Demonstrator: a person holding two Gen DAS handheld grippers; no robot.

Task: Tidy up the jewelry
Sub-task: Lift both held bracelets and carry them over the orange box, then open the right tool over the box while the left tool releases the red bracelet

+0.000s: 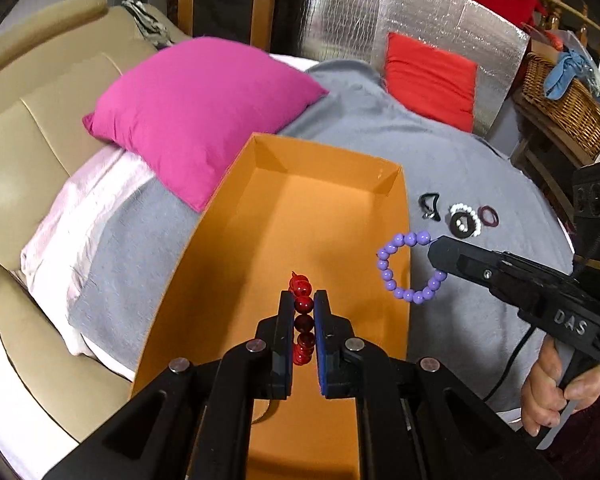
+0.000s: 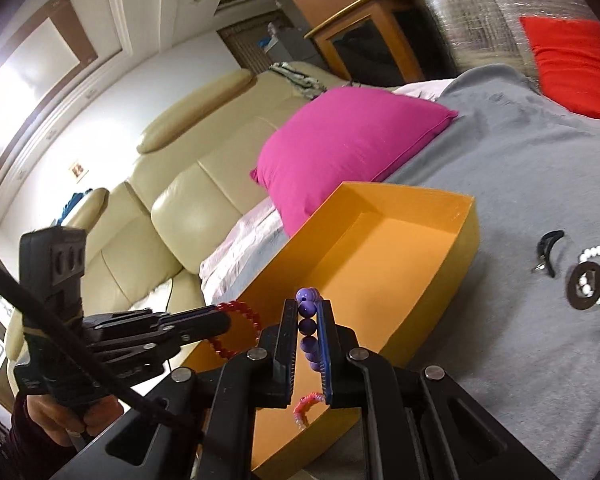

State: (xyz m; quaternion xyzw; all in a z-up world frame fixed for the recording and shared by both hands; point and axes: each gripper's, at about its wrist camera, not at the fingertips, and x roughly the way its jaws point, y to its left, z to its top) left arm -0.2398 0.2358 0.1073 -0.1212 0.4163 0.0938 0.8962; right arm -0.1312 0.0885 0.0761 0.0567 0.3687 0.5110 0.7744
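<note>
In the left wrist view my left gripper (image 1: 304,296) is shut on a red bead bracelet (image 1: 303,304), held over the near part of an open orange box (image 1: 300,200). My right gripper (image 1: 434,246) comes in from the right, shut on a purple bead bracelet (image 1: 388,268) that hangs over the box's right wall. The right wrist view shows the purple bracelet (image 2: 308,320) pinched between that gripper's (image 2: 308,305) fingers. To its left, the left gripper (image 2: 226,318) holds the red bracelet (image 2: 240,332) above the box (image 2: 400,240). A pink bead bracelet (image 2: 306,404) lies inside the box.
On the grey blanket (image 1: 440,160) right of the box lie a black hair clip (image 1: 429,204), a white pearl bracelet (image 1: 465,220) around a dark disc, and a dark red hair tie (image 1: 489,216). A pink cushion (image 1: 196,112) leans against the box's far left side; a beige sofa (image 1: 32,120) stands further left.
</note>
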